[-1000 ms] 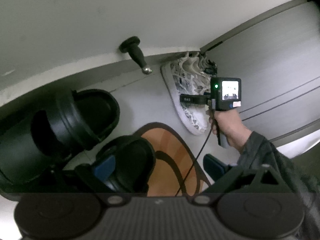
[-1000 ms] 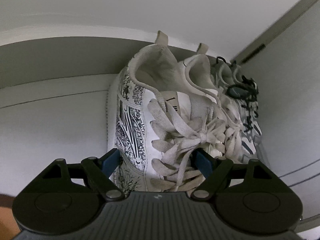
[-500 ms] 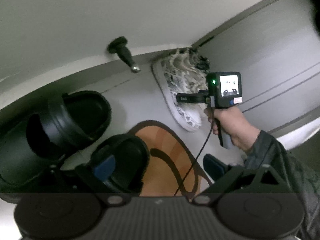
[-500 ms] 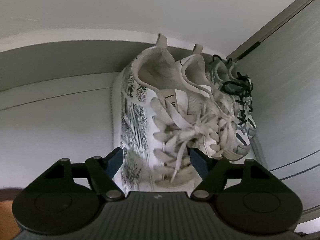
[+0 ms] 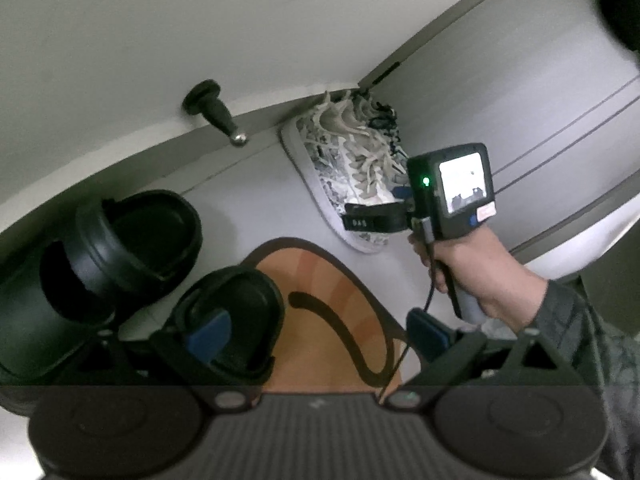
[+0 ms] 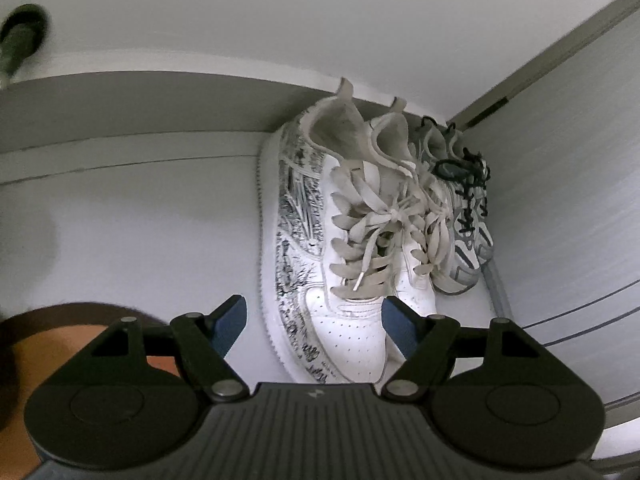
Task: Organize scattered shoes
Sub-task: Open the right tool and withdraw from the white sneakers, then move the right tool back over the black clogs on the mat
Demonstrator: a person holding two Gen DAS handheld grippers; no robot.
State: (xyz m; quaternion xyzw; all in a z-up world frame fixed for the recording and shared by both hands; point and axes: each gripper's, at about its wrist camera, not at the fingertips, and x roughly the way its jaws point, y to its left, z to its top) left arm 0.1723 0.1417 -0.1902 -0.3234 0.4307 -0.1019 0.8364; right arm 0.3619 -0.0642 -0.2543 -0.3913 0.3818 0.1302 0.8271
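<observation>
We note the right gripper [image 6: 312,326], jaws wide and empty, has backed off the sneakers [image 6: 340,240] at centre frame: placed; sandals [image 5: 120,248] remain.

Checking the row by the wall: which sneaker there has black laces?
The grey sneaker at the far right of the row, nearest the sliding door. The white patterned sneakers beside it have pale, flat laces.

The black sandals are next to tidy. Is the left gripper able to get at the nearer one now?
Probably yes: the left gripper is open, one finger already over the nearer black sandal, nothing between.
</observation>
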